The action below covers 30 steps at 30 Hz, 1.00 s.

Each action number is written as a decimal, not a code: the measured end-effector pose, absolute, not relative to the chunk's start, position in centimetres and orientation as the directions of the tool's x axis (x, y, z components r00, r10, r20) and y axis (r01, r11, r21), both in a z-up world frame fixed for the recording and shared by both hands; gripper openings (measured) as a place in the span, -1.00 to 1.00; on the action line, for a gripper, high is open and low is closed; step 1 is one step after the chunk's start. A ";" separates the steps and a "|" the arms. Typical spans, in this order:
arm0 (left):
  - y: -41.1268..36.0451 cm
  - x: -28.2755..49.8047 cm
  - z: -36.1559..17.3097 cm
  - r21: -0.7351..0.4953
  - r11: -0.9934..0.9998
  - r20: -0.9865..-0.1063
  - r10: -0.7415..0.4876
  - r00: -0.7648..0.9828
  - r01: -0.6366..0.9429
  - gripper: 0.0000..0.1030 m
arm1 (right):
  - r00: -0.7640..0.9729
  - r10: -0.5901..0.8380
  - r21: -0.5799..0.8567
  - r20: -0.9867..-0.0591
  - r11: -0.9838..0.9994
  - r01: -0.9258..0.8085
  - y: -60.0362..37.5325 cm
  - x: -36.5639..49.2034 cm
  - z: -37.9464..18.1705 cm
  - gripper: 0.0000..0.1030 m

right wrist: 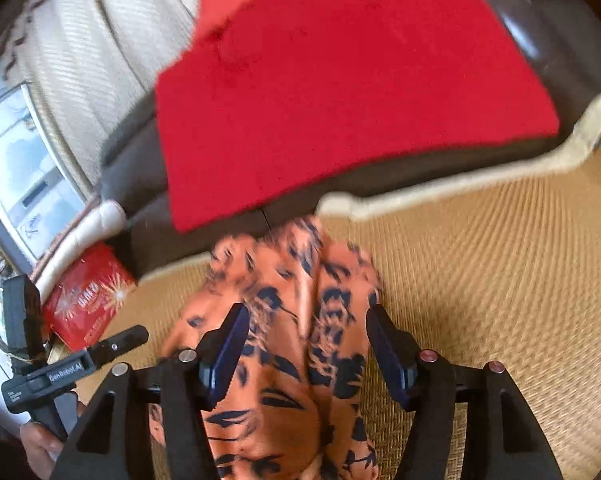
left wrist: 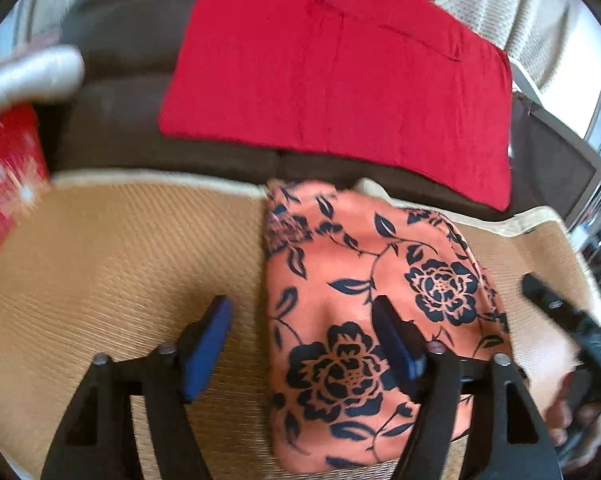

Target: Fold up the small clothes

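Note:
An orange garment [left wrist: 340, 248] printed with dark blue flowers lies folded narrow on a woven straw mat [left wrist: 120, 260]. My left gripper [left wrist: 300, 308] hovers open over its left edge, with one blue pad above the mat and the other above the cloth. In the right wrist view the same garment [right wrist: 276, 420] runs lengthwise under my right gripper [right wrist: 306, 314], which is open with its pads apart and clear of the fabric. Each gripper also shows in the other's view, the right gripper [left wrist: 572, 328] and the left gripper [right wrist: 60, 368], both held by a hand.
A red blanket [left wrist: 340, 80] is spread over a dark brown sofa [left wrist: 112, 120] just beyond the mat's cream border [right wrist: 440, 192]. A red printed packet [right wrist: 88, 300] lies at the mat's left corner. Striped pale fabric [right wrist: 80, 60] hangs behind.

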<state>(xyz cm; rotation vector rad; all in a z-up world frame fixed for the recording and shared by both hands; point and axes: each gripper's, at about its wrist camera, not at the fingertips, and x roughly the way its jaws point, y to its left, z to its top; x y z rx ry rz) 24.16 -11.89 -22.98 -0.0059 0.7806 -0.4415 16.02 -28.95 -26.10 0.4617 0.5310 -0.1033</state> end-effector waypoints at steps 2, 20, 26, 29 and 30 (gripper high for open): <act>-12.1 23.1 -22.5 -0.048 0.935 -0.662 -0.293 0.690 0.351 0.61 | 0.886 0.030 0.371 -0.462 0.914 0.163 -27.7 15.0 -25.1 0.25; -9.8 15.7 -17.7 0.107 0.962 -0.567 -0.149 0.810 0.252 0.75 | 0.771 -0.001 0.339 -0.636 0.898 0.280 -24.9 12.3 -26.9 0.12; -9.3 11.8 -14.0 0.143 0.959 -0.500 -0.143 0.854 0.245 0.78 | 0.787 -0.070 0.253 -0.612 0.926 0.279 -22.6 7.3 -21.8 0.17; -8.9 9.5 -12.0 0.142 0.960 -0.464 -0.151 0.873 0.241 0.88 | 0.809 -0.097 0.232 -0.580 0.932 0.278 -21.6 5.3 -18.8 0.30; -8.7 8.8 -11.4 0.137 0.960 -0.453 -0.158 0.877 0.244 0.89 | 0.819 -0.109 0.222 -0.564 0.935 0.277 -21.3 4.4 -17.6 0.32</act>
